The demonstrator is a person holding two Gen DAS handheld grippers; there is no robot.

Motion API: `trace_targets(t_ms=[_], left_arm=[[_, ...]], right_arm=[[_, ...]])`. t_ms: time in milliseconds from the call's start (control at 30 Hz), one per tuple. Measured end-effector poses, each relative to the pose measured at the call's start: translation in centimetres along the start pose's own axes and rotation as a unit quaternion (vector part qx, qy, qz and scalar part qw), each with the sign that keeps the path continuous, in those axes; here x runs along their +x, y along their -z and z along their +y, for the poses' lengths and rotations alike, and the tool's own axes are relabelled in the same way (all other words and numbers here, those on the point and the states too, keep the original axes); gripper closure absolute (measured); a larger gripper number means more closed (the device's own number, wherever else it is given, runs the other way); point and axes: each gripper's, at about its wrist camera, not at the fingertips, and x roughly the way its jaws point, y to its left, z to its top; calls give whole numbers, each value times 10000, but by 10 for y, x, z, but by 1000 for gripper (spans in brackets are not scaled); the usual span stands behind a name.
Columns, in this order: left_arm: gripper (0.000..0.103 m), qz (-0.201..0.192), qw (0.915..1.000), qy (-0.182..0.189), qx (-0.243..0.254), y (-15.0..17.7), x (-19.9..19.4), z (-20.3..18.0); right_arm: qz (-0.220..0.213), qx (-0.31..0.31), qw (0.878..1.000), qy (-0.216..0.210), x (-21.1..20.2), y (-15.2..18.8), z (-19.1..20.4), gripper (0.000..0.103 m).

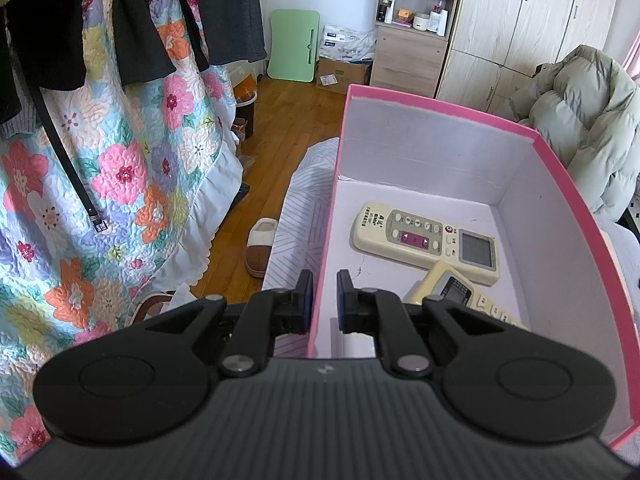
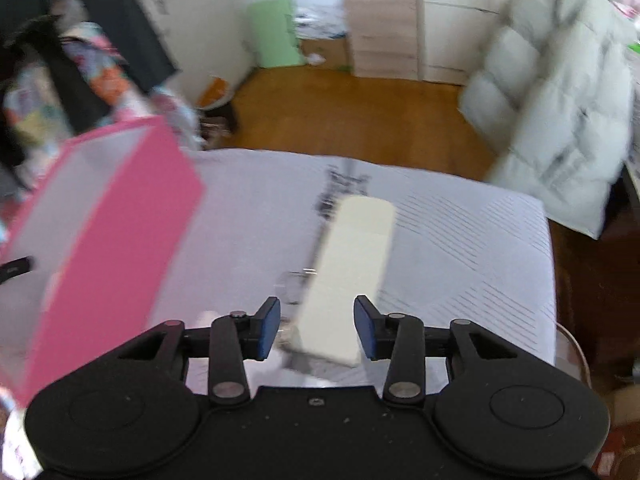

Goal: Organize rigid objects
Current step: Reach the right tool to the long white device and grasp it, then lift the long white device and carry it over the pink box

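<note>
We see a bed with a pale striped cover, and on it stands a big pink box with white walls inside. In the box lie two cream remote controls: one remote with a small screen lies flat across the floor of the box, and a second remote leans over its near corner. Our left gripper has its fingers pinched on the near wall of the box, one finger outside and one inside, so it holds the box steady. A third remote, a plain cream remote, lies out on the bed cover to the right of the box. Our right gripper is the nearer one to it. Its fingers stand apart with the near end of this remote between them, but we do not see them press on it. The remote's long side points away from the fingers, leaning a little to the right.
</note>
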Motion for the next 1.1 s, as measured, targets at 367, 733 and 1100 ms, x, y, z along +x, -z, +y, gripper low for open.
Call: trace_targets(t_ms=[367,733,1100], left_arm=[[94,4,10000,-17,16,0,0,-1],[93,9,10000,-16,30,0,1,-2],[93,27,10000,-27,16,3,2,-2]], right_arm=[[282,458,9985,77,52,-18,-17,49],[186,-193,9977,617,81,-38,0,37],[-835,140,9953,466,32,-30,-5,43]])
